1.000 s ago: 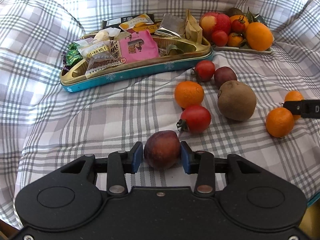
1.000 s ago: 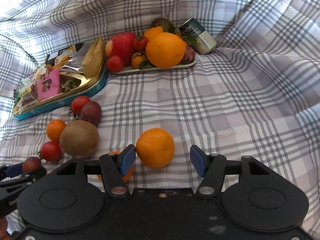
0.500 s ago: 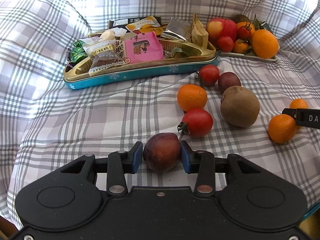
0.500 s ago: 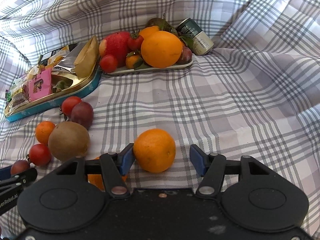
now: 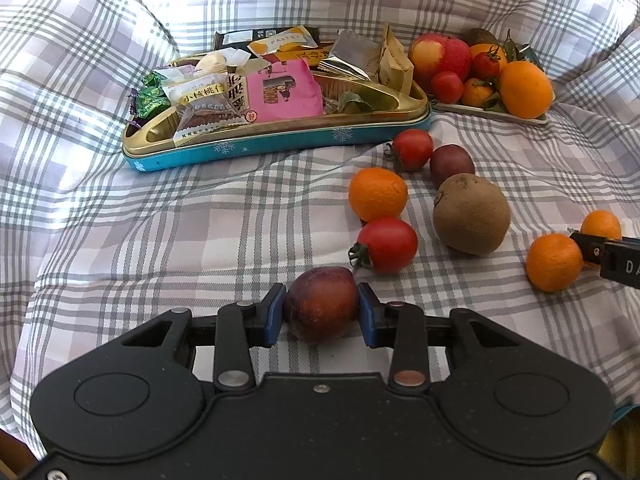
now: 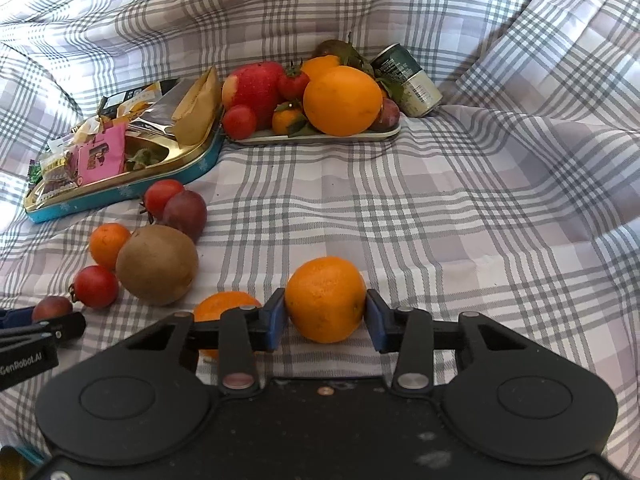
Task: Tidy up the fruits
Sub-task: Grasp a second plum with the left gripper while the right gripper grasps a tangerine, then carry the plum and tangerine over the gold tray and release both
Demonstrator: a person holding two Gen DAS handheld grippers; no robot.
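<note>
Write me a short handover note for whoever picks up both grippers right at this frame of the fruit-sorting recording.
Left gripper: jaws have just been closing, pads now on the dark plum, which sits on the plaid cloth.
Right gripper: jaws have just been closing, pads now on a small orange, also on the cloth.
Done: the white fruit tray already holds an apple, a large orange and smaller fruit.
Left: move both gripped fruits to the tray, then the loose kiwi, two cherry tomatoes, another plum and three small oranges. The snack tin holds only packets.
</note>
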